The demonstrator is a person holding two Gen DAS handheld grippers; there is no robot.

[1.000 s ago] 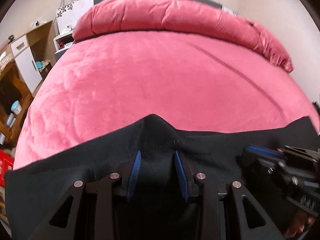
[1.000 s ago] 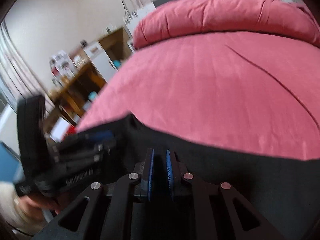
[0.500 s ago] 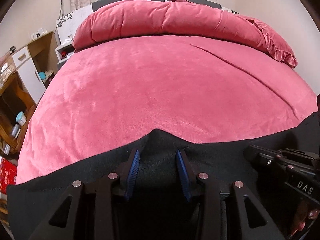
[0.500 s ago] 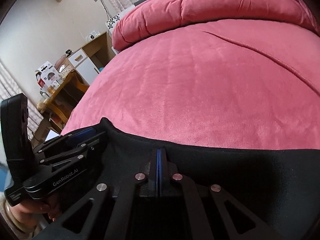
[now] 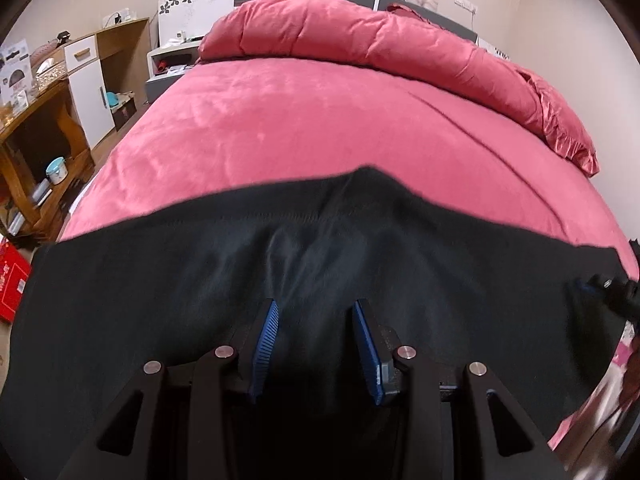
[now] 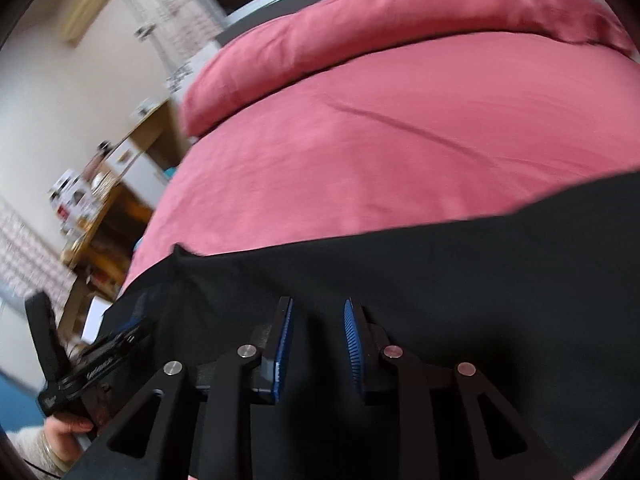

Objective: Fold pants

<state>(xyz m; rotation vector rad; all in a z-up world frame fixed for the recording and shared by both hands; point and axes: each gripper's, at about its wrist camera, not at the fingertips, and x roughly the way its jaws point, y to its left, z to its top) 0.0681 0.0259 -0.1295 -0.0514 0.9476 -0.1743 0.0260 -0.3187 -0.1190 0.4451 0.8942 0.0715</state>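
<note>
Black pants [image 5: 320, 256] lie spread across the near edge of a pink bed [image 5: 320, 120]; they also fill the lower right wrist view [image 6: 440, 264]. My left gripper [image 5: 316, 312] is open, its blue pads apart just above the cloth, holding nothing. My right gripper [image 6: 318, 312] is open too, its pads apart over the pants near their far edge. The right gripper shows at the right edge of the left wrist view [image 5: 608, 292]. The left gripper shows at the lower left of the right wrist view [image 6: 92, 364], held by a hand.
A rolled pink duvet [image 5: 380, 40] lies along the head of the bed. Wooden shelves and a white cabinet [image 5: 52, 92] stand left of the bed. A red box [image 5: 12, 284] sits on the floor at the left.
The right gripper was shut on the pants' edge half a second ago and is now open. Both grippers have drawn back, so more black cloth lies in front of them.
</note>
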